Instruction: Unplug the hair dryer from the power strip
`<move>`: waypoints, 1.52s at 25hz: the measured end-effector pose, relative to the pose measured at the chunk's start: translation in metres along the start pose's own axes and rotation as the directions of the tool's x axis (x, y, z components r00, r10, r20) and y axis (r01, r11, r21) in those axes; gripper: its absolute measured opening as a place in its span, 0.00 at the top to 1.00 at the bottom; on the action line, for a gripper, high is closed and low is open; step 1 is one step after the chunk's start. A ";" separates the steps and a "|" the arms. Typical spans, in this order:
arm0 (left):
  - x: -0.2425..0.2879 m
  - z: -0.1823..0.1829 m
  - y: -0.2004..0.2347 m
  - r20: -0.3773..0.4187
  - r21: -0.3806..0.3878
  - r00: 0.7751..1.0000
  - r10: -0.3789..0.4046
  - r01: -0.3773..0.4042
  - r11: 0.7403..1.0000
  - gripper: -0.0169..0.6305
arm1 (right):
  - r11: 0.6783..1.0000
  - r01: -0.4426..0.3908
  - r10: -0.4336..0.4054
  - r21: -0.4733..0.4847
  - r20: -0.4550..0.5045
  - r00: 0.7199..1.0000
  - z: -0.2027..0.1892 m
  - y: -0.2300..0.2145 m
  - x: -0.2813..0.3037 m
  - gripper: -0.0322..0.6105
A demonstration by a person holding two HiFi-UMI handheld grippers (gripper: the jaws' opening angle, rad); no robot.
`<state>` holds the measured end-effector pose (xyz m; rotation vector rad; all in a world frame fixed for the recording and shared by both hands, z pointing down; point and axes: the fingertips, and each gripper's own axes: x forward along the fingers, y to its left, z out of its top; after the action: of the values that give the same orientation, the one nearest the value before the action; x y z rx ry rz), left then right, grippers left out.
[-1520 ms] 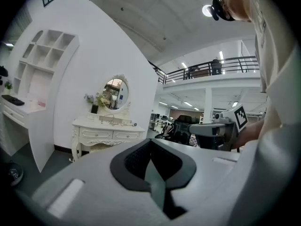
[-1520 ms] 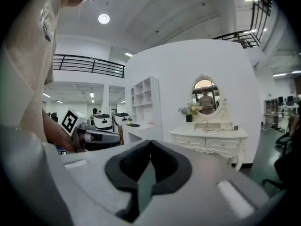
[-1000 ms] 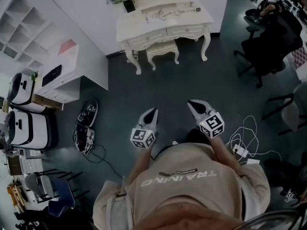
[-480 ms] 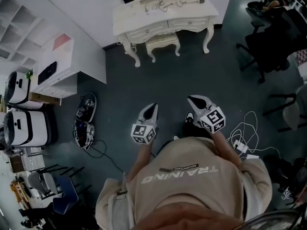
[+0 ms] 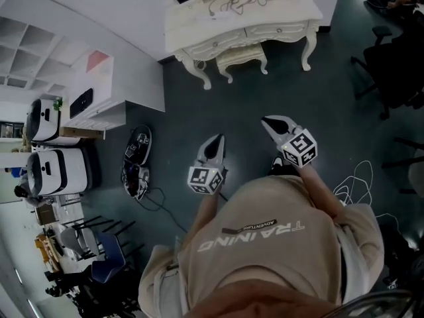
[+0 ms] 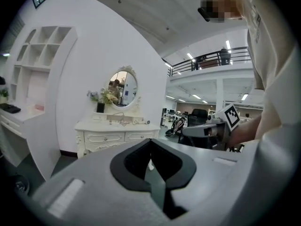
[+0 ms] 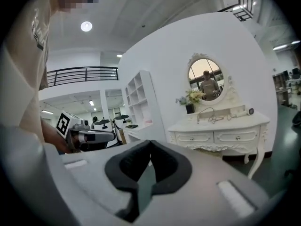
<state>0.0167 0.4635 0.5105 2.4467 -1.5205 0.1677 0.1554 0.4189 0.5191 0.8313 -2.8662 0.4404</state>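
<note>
The person is holding the left claw and the right claw out in front, side by side; each claw's jaws are resting together with nothing between them; a stretch of dark grey-green floor is separating them from the white carved dressing counter, which is standing well apart; the white hair dryer is lying near the counter's back edge toward its right end, with tangled pale cords trailing toward the middle; the power strip is not showing clearly; the approach seems to be the step in hand; the next move is calling for closing on the counter, parting one claw's jaws and tracing the cord to its plug.
</note>
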 end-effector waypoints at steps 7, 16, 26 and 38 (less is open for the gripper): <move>0.051 0.018 0.023 0.035 -0.080 0.994 0.101 -0.098 0.992 0.96 | 0.998 -0.062 0.061 -0.022 -0.028 0.998 0.007 -0.068 0.027 0.94; 0.097 0.020 0.046 -0.005 -0.103 0.994 0.111 -0.111 0.989 0.96 | 0.998 -0.047 0.050 0.050 -0.066 0.997 -0.006 -0.104 0.040 0.94; 0.168 0.042 0.126 0.048 -0.165 0.999 0.009 -0.001 0.986 0.96 | 0.999 0.019 -0.016 0.036 -0.074 0.997 0.022 -0.126 0.108 0.94; 0.250 0.113 0.238 0.017 0.116 0.972 -0.233 0.230 0.966 0.96 | 0.971 0.231 -0.229 -0.065 0.041 0.973 0.113 -0.170 0.264 0.94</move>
<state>-0.0886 0.1164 0.4962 2.7050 -1.2540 0.1765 0.0204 0.1139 0.5051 1.1512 -2.7502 0.2993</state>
